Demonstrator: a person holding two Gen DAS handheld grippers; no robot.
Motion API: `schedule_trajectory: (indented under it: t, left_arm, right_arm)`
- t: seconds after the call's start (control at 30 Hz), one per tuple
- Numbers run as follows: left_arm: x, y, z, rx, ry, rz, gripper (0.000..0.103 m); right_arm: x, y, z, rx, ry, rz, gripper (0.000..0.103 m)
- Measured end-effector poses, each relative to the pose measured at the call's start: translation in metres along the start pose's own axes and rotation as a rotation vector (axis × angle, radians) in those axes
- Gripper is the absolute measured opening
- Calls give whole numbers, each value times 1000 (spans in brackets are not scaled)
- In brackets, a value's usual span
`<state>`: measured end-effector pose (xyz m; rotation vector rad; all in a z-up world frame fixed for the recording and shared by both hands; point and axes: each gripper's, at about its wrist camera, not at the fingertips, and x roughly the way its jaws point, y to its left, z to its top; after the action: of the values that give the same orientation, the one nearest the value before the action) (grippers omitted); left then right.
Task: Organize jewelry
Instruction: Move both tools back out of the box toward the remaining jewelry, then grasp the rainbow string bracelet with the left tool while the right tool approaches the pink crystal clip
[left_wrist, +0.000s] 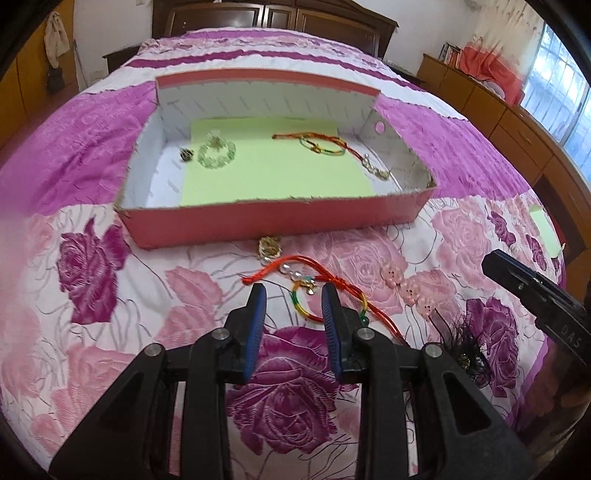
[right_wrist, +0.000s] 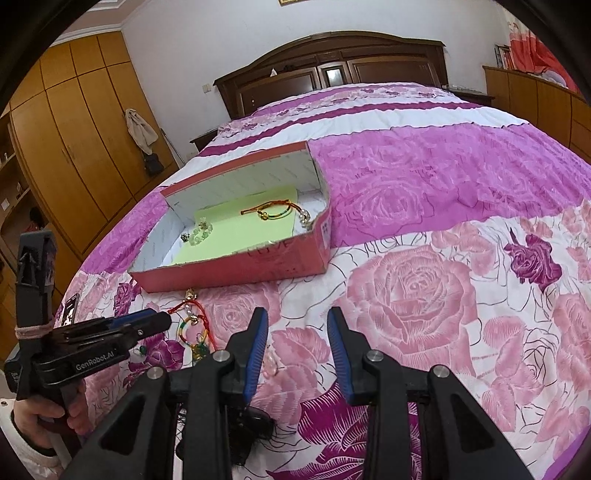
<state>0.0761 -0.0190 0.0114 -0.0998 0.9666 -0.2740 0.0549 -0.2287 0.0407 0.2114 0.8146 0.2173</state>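
From the left wrist, a bedspread of pink and purple roses carries a red cardboard box lined with green paper, a dark headboard behind; the left gripper hangs with jaws apart and empty just over a red cord bracelet lying on the cloth near the box. From the right wrist, orange wardrobes fill the left wall, and the right gripper stands parted and empty above bare bedspread.

We are seeing the bed in its pink rose cover bearing a red cardboard box; before it are lying a red-cord bracelet, pink bead pieces and a black feathered piece.
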Motion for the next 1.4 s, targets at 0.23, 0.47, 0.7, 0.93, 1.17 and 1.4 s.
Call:
schedule_trajectory:
  t: [0.23, 0.47, 0.7, 0.93, 1.17, 1.4]
  left_arm:
    - [16, -6, -4, 18, 41, -6, 21]
    - [32, -6, -9, 23, 86, 17, 20]
    - [37, -7, -13, 30, 92, 1, 0]
    - [27, -8, -12, 36, 80, -39, 0]
    - [7, -12, -11, 44, 43, -68, 0]
    - [-13, -5, -5, 44, -21, -36, 0]
  right_arm:
    - [4, -7, -3, 21, 10, 10, 36]
    - [8, -10, -5, 32, 19, 18, 36]
    - [10, -8, -7, 29, 25, 22, 36]
    - [9, -7, -7, 26, 23, 19, 36]
    - [9, -3, -7, 13, 25, 22, 36]
    - [13, 3, -8, -5, 42, 29, 36]
